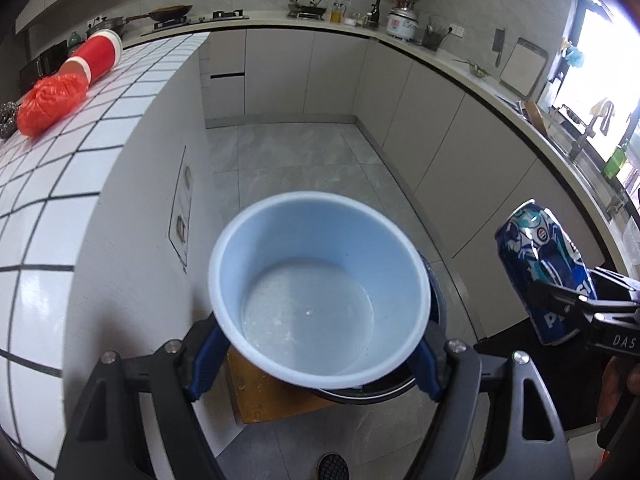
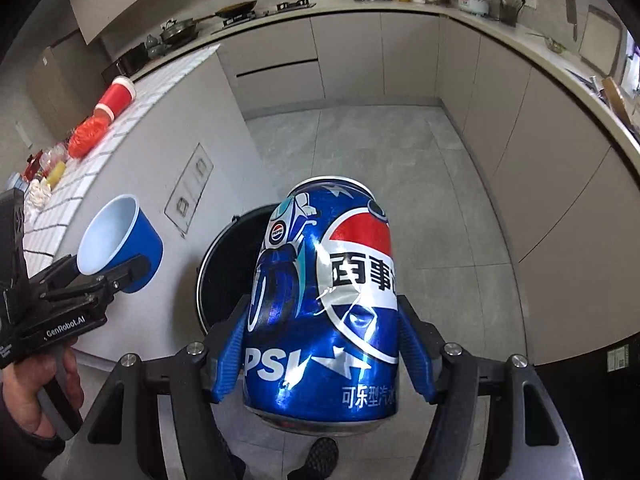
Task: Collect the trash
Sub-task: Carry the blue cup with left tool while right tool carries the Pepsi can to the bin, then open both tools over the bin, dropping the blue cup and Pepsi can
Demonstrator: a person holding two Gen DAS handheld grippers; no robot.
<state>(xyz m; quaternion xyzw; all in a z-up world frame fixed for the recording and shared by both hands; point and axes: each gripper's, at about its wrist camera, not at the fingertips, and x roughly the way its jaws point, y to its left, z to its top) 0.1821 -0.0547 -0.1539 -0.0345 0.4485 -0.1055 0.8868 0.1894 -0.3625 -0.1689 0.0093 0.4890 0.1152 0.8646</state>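
From the left wrist, open grey floor (image 1: pixel 304 168) lay ahead, hemmed by the tiled island counter (image 1: pixel 80 152) on the left and the cabinet run curving along the right. The left gripper (image 1: pixel 316 344) pinched a blue paper cup (image 1: pixel 320 300) between its blue pads, mouth toward the camera, above a dark bin rim (image 1: pixel 400 384). The Pepsi can (image 1: pixel 548 268) hung at far right.

From the right wrist, the black trash bin (image 2: pixel 228 264) stood open beside the island's wall. The right gripper (image 2: pixel 324 360) clamped the dented Pepsi can (image 2: pixel 324 304) over the bin's edge; the cup (image 2: pixel 120 240) was held left of it, short of the bin.
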